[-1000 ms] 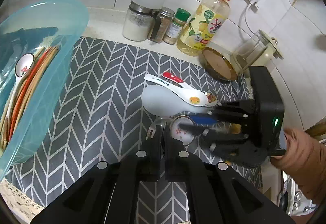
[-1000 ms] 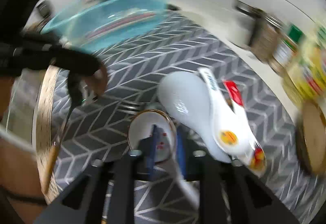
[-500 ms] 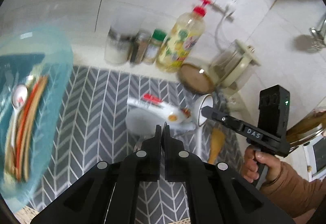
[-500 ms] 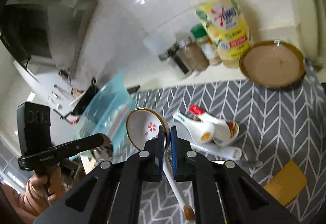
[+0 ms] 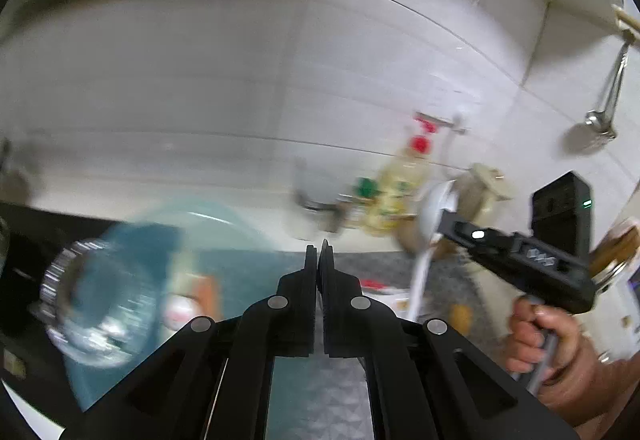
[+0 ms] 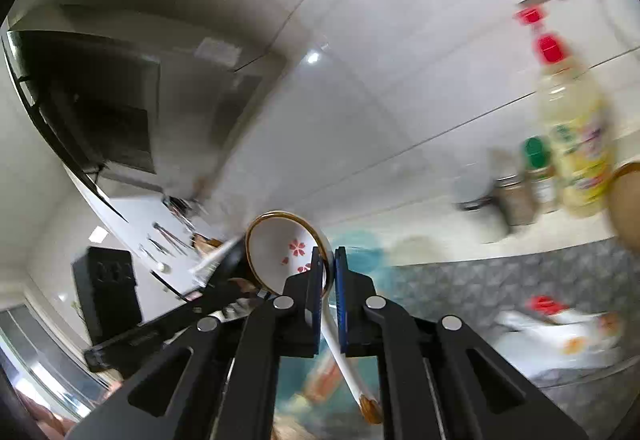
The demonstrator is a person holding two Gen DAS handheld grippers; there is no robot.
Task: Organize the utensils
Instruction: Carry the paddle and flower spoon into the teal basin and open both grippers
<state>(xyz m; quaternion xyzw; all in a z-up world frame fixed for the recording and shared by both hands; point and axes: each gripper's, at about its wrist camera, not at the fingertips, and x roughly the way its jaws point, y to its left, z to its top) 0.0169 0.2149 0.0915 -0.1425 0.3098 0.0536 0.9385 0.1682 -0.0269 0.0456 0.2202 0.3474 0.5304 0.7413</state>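
In the right wrist view, the right gripper point(image 6: 329, 272) clamps a white ceramic spoon point(image 6: 280, 252) with red flowers at centre frame. The left gripper point(image 5: 319, 260) is fully closed, empty, with the blurred blue basin point(image 5: 224, 240) beyond it at lower left.

Two grippers: left gripper point(image 5: 319, 252), right gripper point(image 6: 329, 260). One flowered ceramic spoon point(image 6: 286, 250). One blue basin point(image 5: 224, 240). One yellow soap bottle point(image 6: 576, 144). Three jars point(image 6: 538, 176). One hanging ladle point(image 5: 602, 112).

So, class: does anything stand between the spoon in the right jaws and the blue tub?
Nothing visible does. The spoon is clamped in the right gripper, and the tub lies open below and beyond it, though blurred.
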